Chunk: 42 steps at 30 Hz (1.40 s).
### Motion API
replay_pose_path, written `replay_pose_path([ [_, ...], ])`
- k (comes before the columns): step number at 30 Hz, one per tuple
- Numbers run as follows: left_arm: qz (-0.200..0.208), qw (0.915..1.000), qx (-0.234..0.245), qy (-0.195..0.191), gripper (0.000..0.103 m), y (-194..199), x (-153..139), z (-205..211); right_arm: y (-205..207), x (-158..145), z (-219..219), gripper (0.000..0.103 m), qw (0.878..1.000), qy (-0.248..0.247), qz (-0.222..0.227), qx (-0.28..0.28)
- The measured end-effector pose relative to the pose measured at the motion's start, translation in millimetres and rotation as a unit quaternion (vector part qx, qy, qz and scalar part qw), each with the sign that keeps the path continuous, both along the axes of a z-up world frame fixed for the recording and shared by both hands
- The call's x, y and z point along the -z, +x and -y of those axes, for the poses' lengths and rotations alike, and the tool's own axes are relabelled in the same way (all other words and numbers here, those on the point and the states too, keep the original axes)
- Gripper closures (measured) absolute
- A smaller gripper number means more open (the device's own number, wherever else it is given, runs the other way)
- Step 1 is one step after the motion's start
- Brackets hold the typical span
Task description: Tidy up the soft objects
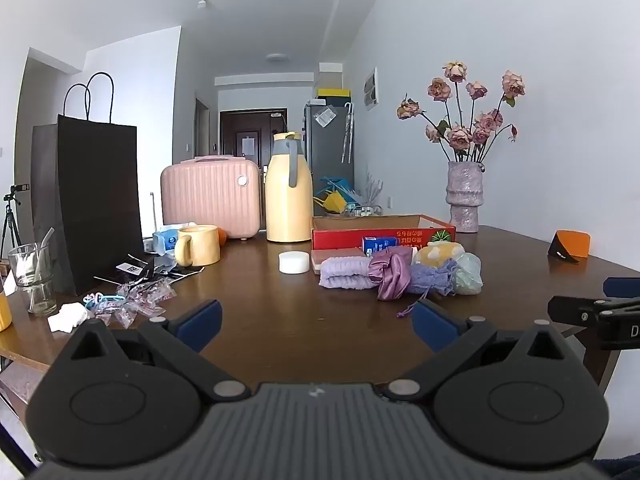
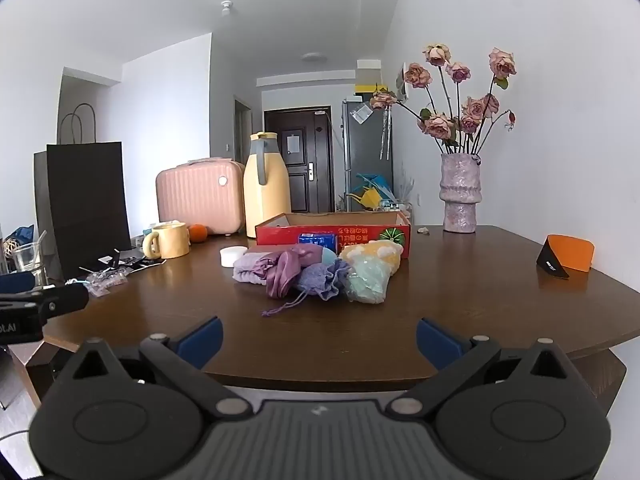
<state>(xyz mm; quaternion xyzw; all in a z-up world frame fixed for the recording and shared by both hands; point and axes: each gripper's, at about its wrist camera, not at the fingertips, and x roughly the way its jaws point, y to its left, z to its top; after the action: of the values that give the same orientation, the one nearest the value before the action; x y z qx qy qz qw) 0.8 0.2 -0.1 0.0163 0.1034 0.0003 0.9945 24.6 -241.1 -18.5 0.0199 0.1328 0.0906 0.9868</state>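
A heap of soft things lies mid-table in front of a red cardboard box (image 1: 384,234) (image 2: 334,232): a folded lilac towel (image 1: 344,274) (image 2: 250,270), a purple satin scrunchie (image 1: 390,274) (image 2: 282,276), a lavender drawstring pouch (image 1: 432,278) (image 2: 320,280), a pale green soft item (image 1: 468,276) (image 2: 368,282) and a yellow-and-white plush (image 1: 438,252) (image 2: 374,254). My left gripper (image 1: 316,326) is open and empty, short of the heap. My right gripper (image 2: 320,342) is open and empty near the table's front edge.
Behind stand a yellow jug (image 1: 289,196), a pink case (image 1: 210,198), a yellow mug (image 1: 198,245), a black paper bag (image 1: 90,208) and a vase of dried roses (image 1: 464,200). A white round lid (image 1: 294,262), small wrappers (image 1: 136,300), a glass (image 1: 34,276) and an orange holder (image 1: 570,245) lie around.
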Motion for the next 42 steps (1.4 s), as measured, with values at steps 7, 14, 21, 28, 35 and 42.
replay_pose_path([
  [7,-0.001,1.0,0.001,-0.004,0.0,-1.6,-2.0,4.7,2.1,0.3,0.6,0.0,1.0,-0.004,-0.003,0.001],
  [14,-0.003,1.0,0.003,-0.006,0.0,-1.9,-0.8,5.5,-1.5,1.1,-2.4,0.0,1.0,-0.004,-0.005,-0.001],
  [21,-0.007,0.9999,0.008,-0.007,0.0,2.9,2.6,0.0,3.1,2.8,-1.8,0.0,1.0,-0.001,-0.01,-0.006],
  [28,-0.004,1.0,0.007,-0.004,0.0,2.3,1.3,-0.4,3.0,2.6,-3.8,0.0,1.0,0.0,-0.006,-0.011],
  [35,-0.004,1.0,0.006,-0.004,0.0,1.9,1.7,-1.3,1.6,1.7,-2.8,0.0,1.0,-0.003,-0.004,-0.011],
  [42,-0.006,1.0,0.003,-0.006,0.0,2.8,1.8,-2.3,4.3,1.8,-3.1,0.0,1.0,0.002,-0.009,-0.009],
])
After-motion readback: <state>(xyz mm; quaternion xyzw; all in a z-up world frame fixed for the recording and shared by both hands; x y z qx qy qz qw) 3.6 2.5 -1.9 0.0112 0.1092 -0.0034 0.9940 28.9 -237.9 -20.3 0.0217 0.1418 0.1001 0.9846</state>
